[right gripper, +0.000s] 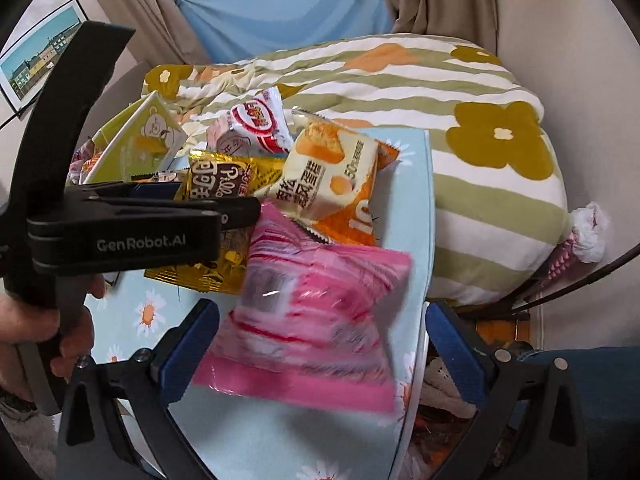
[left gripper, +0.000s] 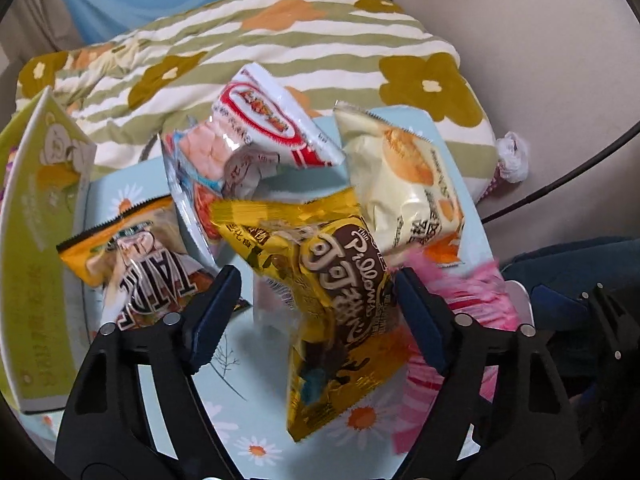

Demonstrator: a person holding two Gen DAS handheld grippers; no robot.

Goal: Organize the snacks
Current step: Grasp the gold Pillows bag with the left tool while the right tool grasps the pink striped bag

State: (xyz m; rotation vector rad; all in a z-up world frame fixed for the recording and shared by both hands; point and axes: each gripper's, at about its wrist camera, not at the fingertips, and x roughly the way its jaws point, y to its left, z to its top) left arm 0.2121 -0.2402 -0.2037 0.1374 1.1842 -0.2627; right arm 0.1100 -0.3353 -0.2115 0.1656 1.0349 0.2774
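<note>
- Lying behind everything, a striped flowered quilt [left gripper: 280, 36] bulks past the far edge of the daisy-print tabletop [right gripper: 132, 312].
- A green box [left gripper: 36, 208] stands open at the tabletop's left side.
- A pink packet [right gripper: 316, 320], blurred, sits between the spread jaws of the right claw [right gripper: 320, 344].
- A yellow Pillows packet [left gripper: 332, 300] stands between the parted jaws of the left claw [left gripper: 316, 284]; whether they touch it I cannot tell.
- A cream cake packet [left gripper: 404, 184] leans just behind it.
- A red-and-white packet [left gripper: 276, 120] tops the pile.

Glossy foil yellow packet [left gripper: 320, 280]; shiny plastic pink packet [right gripper: 312, 320]; soft cloth quilt [left gripper: 280, 40].
</note>
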